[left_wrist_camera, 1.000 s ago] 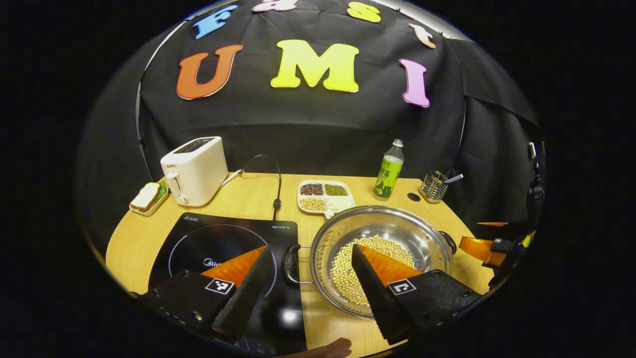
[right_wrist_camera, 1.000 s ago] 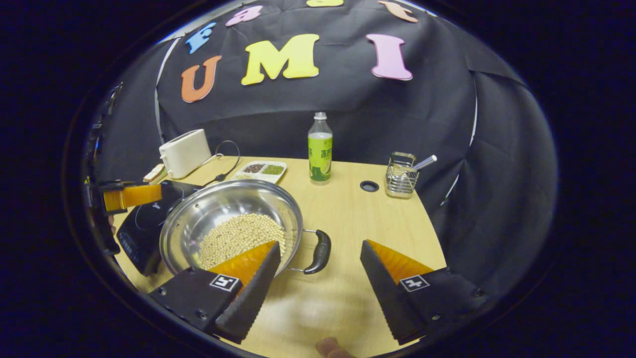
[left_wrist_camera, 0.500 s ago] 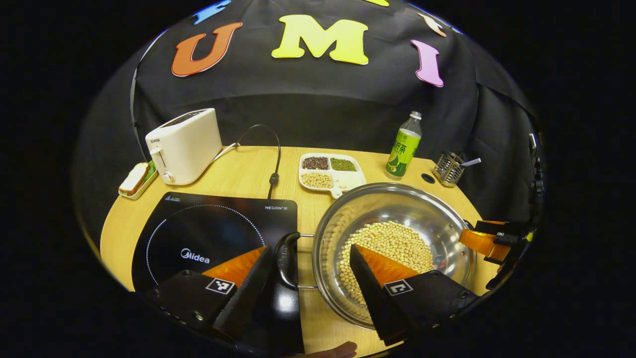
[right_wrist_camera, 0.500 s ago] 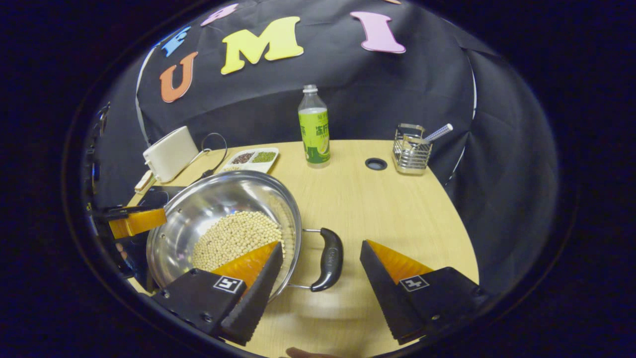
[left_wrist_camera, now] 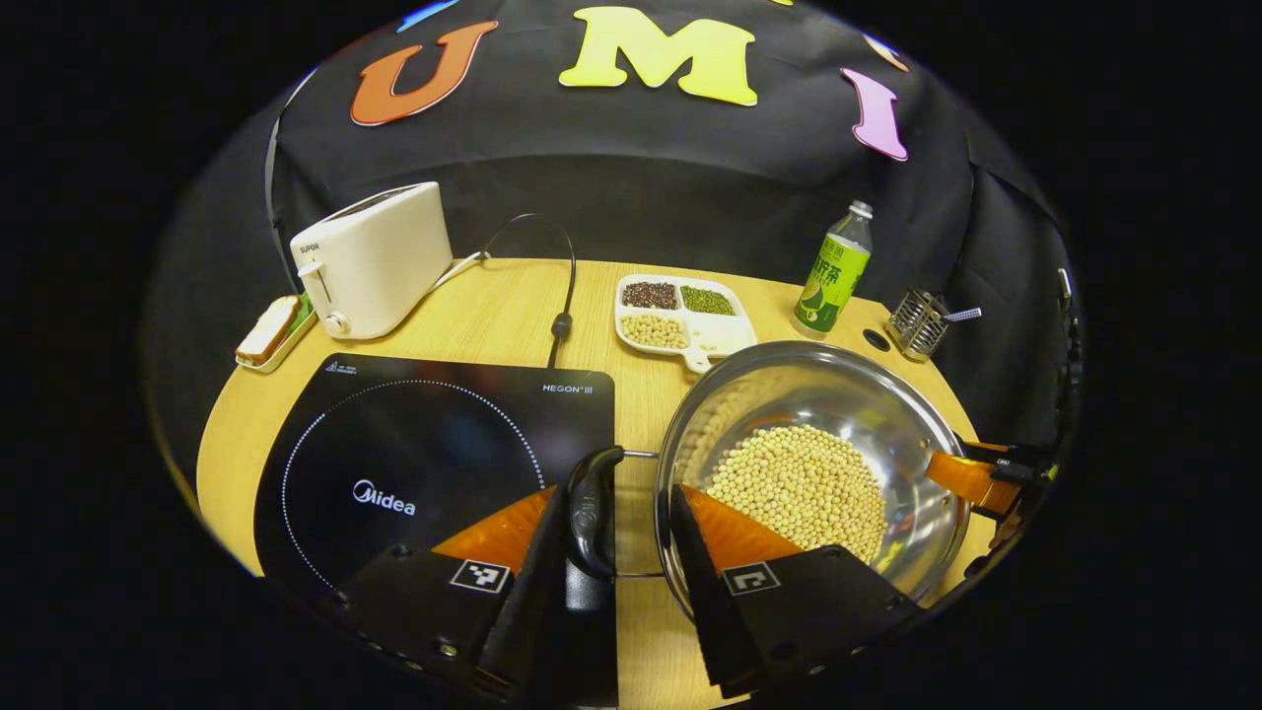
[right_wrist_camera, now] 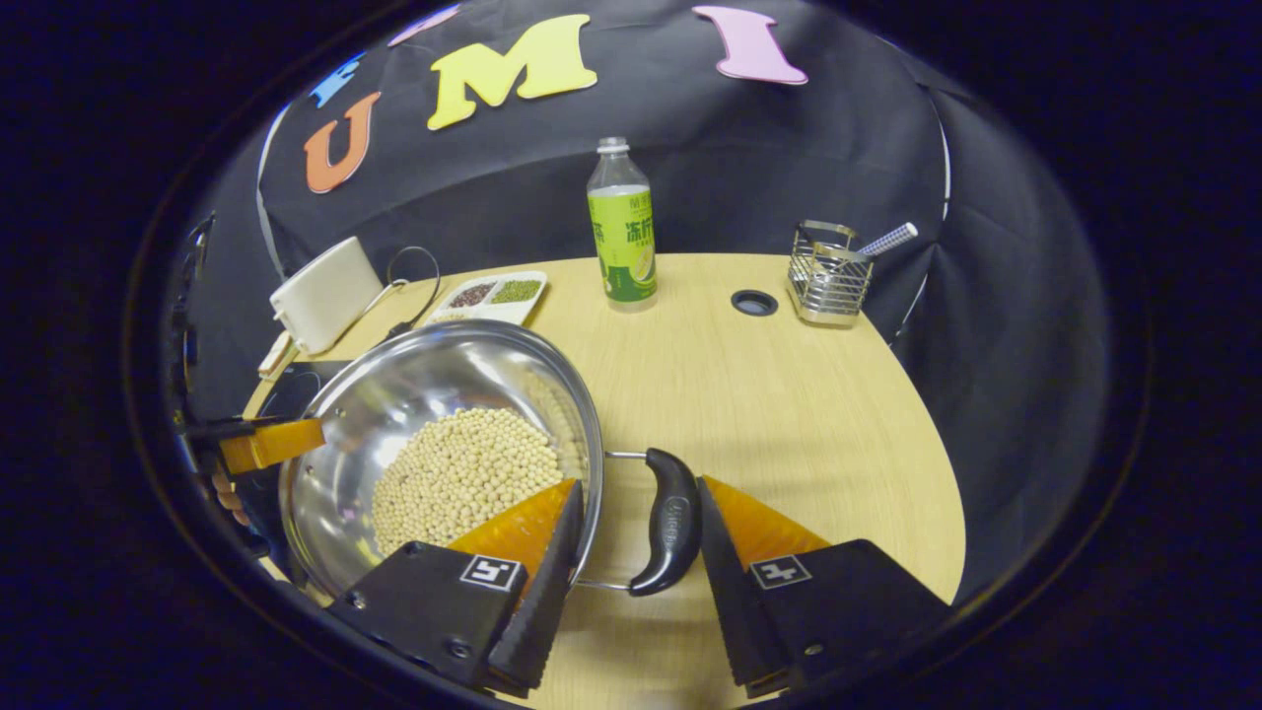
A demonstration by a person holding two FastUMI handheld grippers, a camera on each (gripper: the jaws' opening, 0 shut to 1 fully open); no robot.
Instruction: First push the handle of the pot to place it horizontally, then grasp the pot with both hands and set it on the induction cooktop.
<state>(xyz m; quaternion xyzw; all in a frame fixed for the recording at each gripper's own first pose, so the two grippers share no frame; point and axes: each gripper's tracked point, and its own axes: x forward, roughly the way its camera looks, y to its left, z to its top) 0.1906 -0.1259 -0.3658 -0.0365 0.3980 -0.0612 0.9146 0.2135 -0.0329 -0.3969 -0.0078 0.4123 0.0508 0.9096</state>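
The pot point(left_wrist_camera: 818, 463) of beans sits on the table at the induction cooktop's point(left_wrist_camera: 434, 463) three o'clock, not yet lifted, each handle between the narrowed jaws of the left gripper point(left_wrist_camera: 613, 552) and right gripper point(right_wrist_camera: 639, 547), neither clearly clamped.

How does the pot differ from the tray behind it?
The pot is round, deep, shiny metal; the tray is white, shallow and split into compartments. The pot holds one heap of pale beans; the tray keeps dark, green and pale ones apart. The left claw and right claw straddle the pot's handles; the tray is untouched. Both stand on the table.
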